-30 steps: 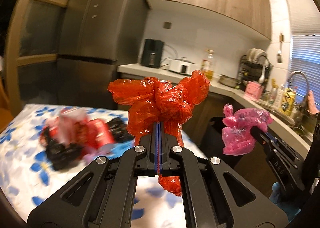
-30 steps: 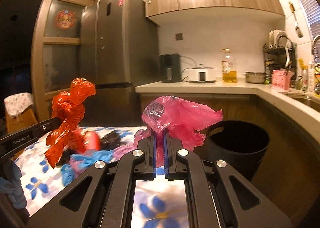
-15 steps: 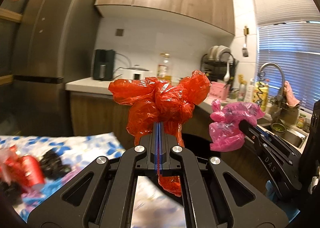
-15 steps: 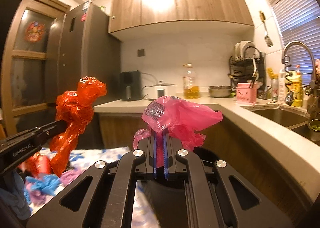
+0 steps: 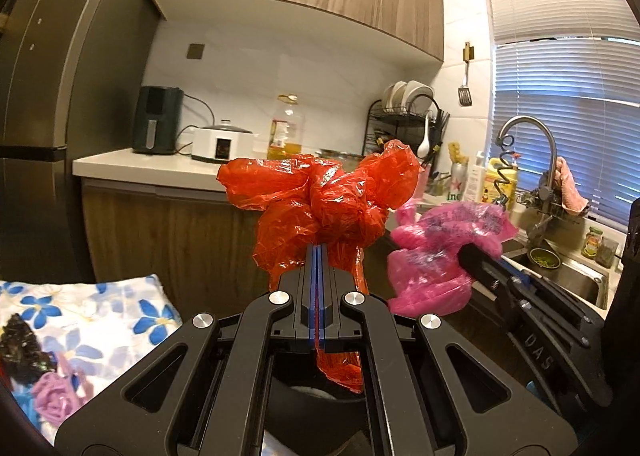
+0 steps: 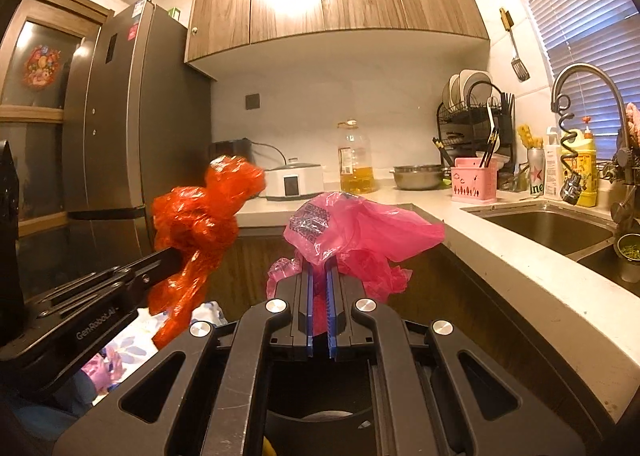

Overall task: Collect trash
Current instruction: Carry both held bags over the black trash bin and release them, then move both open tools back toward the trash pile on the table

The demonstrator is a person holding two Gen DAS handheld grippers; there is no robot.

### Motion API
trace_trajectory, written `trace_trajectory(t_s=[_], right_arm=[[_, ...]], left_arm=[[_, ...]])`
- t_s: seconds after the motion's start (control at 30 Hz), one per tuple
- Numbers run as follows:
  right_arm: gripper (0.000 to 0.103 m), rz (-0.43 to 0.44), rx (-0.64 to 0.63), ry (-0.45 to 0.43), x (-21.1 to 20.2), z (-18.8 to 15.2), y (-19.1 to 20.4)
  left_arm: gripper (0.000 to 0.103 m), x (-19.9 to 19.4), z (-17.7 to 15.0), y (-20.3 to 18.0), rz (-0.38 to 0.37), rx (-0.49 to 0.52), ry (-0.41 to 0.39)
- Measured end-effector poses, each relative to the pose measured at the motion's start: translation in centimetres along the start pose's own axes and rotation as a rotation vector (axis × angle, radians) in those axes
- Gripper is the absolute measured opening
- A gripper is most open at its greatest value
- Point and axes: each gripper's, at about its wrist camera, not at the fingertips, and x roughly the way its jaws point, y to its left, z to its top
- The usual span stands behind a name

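The left gripper (image 5: 317, 256) fingers clench a crumpled red plastic bag (image 5: 320, 196) and the right gripper (image 6: 319, 272) fingers a crumpled pink plastic bag (image 6: 360, 228), both over the black round bin (image 6: 320, 408), beside the pale worktop (image 6: 520, 256) edge.

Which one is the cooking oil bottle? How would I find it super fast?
Look at the white kitchen counter under the wooden cupboards. Between the white cooker and the metal bowl stands the oil bottle. It is the only tall clear bottle there, with yellow oil at the bottom.
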Motion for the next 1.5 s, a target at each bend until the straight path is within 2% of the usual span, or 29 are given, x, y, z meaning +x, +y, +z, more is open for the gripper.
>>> trace_trajectory(t_s=[0.67, 0.83, 0.93, 1.0, 1.07, 1.17, 1.23, 1.3, 1.33, 1.4, 1.5], right_arm=[[0.007, 0.016, 0.012, 0.064, 4.5, -1.5, -1.4], [0.017, 0.013, 0.018, 0.074, 5.0, -1.7, -1.7], [0.027, 0.013, 0.015, 0.080, 5.1, -1.9, -1.7], [0.028, 0.016, 0.008, 0.081, 5.2, -1.8, -1.6], [0.032, 0.014, 0.003, 0.083, 5.3, -1.8, -1.5], [0.036, 0.013, 0.022, 0.085, 5.0, -1.9, -1.7], [0.045, 0.017, 0.043, 0.088, 4.5, -2.0, -1.7], [0.049, 0.017, 0.052, 0.091, 3.8, -2.1, -1.6], [0.056, 0.015, 0.056, 0.093, 3.5, -2.3, -1.6], [0.062, 0.016, 0.076, 0.103, 2.8, -2.4, -1.4], [0.070, 0.025, 0.085, 0.123, 1.7, -2.6, -0.8]], left_arm=[[0.000, 5.4, -2.5, 0.4, -0.066, -0.027, 0.072], [0.001, 6.1, -2.9, 0.8, -0.062, -0.031, 0.098], [0.016, 6.1, -3.0, 1.3, -0.057, -0.054, 0.101], [0.036, 5.8, -3.0, 1.8, -0.048, -0.075, 0.096], [0.041, 5.3, -3.1, 2.4, -0.034, -0.087, 0.089], [0.055, 4.3, -3.1, 3.0, 0.000, -0.098, 0.092], [0.060, 3.0, -3.0, 3.2, 0.013, -0.097, 0.080], [0.072, 1.6, -3.1, 3.2, 0.041, -0.080, 0.068], [0.074, 0.7, -3.1, 3.3, 0.064, -0.078, 0.063], [0.083, -0.7, -3.3, 3.8, 0.088, -0.094, 0.055], [0.089, -3.6, -3.7, 4.6, 0.150, -0.111, 0.043]])
